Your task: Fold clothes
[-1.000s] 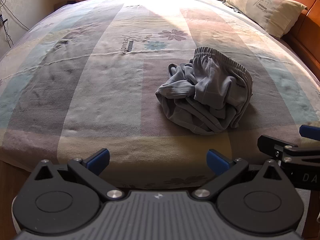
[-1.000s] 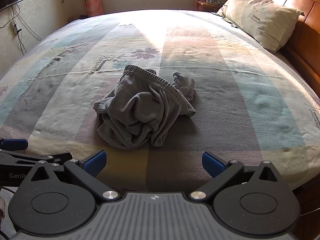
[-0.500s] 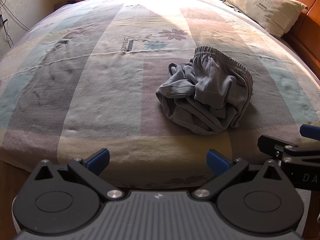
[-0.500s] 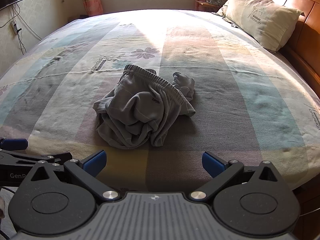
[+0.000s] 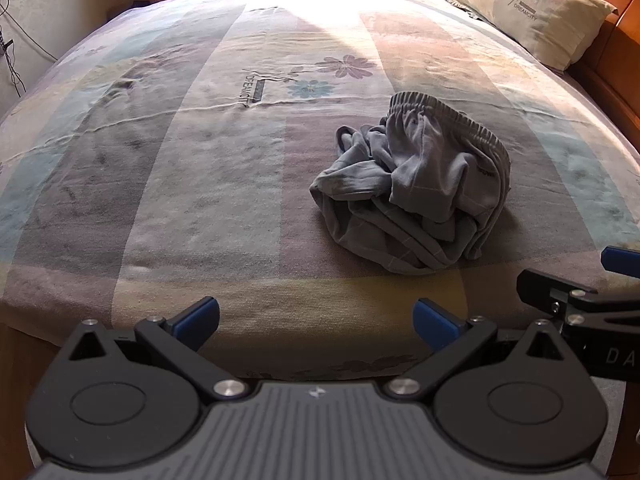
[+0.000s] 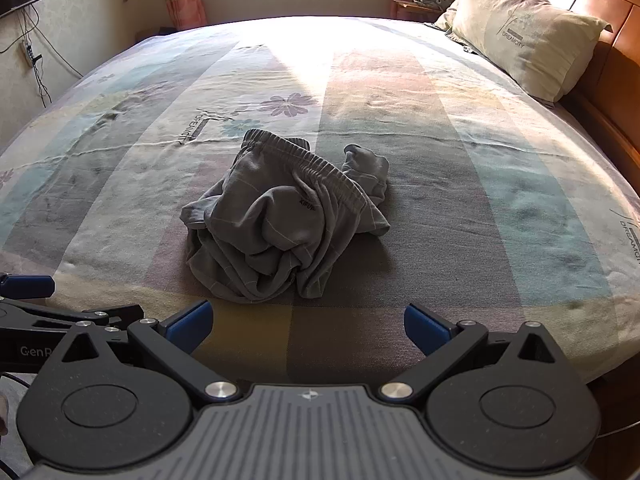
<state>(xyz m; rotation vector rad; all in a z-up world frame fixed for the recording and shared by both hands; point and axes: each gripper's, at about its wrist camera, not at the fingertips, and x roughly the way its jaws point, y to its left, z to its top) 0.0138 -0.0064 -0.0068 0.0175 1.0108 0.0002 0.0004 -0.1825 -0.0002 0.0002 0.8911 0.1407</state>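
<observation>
A crumpled pair of grey trousers (image 5: 416,188) with an elastic waistband lies in a heap on the bed, to the right of centre in the left wrist view and near the middle as the grey trousers (image 6: 284,220) in the right wrist view. My left gripper (image 5: 316,318) hovers open at the bed's near edge, short of the heap and left of it, holding nothing. My right gripper (image 6: 308,324) is open too, just in front of the heap. Each gripper's blue-tipped fingers (image 5: 620,258) show at the side of the other's view.
The bed (image 5: 200,160) carries a striped, flowered sheet. A pillow (image 6: 520,32) leans on the wooden headboard (image 6: 612,8) at the far right. Cables hang on the left wall (image 6: 36,64), and a small table (image 6: 416,2) stands by the curtains behind the bed.
</observation>
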